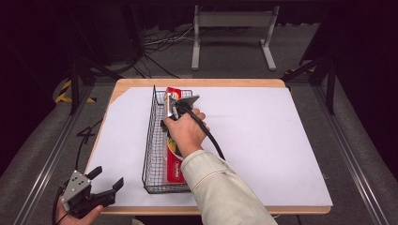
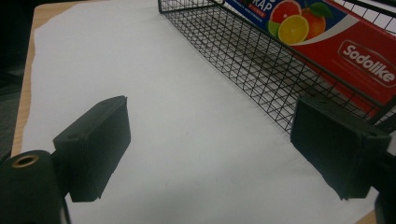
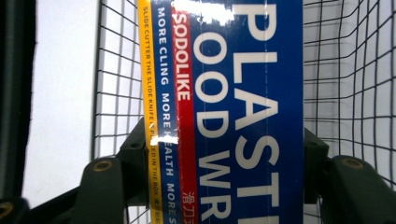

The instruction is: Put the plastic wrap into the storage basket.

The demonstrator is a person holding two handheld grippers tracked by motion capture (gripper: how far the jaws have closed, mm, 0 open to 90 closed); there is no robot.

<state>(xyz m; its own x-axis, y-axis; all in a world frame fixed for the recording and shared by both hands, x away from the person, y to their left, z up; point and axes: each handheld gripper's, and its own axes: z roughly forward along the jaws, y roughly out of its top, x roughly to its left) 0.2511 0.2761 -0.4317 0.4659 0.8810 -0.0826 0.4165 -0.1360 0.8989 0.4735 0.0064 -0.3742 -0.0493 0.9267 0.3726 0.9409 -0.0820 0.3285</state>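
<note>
A long red and blue plastic wrap box (image 1: 176, 169) lies lengthwise inside a black wire basket (image 1: 149, 140) on the white sheet. My right gripper (image 1: 170, 116) reaches down into the basket's middle, held by a hand in a pale sleeve. In the right gripper view its jaws press both long sides of the box (image 3: 243, 102), so it is shut on it. Near the table's front left corner, my left gripper (image 1: 107, 180) stands open with nothing between its fingers (image 2: 95, 140). It sits just left of the basket's near end (image 2: 243, 60), and the box's fruit picture (image 2: 299, 23) shows through the mesh.
A white sheet (image 1: 263, 140) covers the wooden table (image 1: 197, 83). A cable (image 1: 211, 138) trails from the right gripper across the sheet. Beyond the table stand a grey metal frame (image 1: 232, 37) and loose cables on the floor.
</note>
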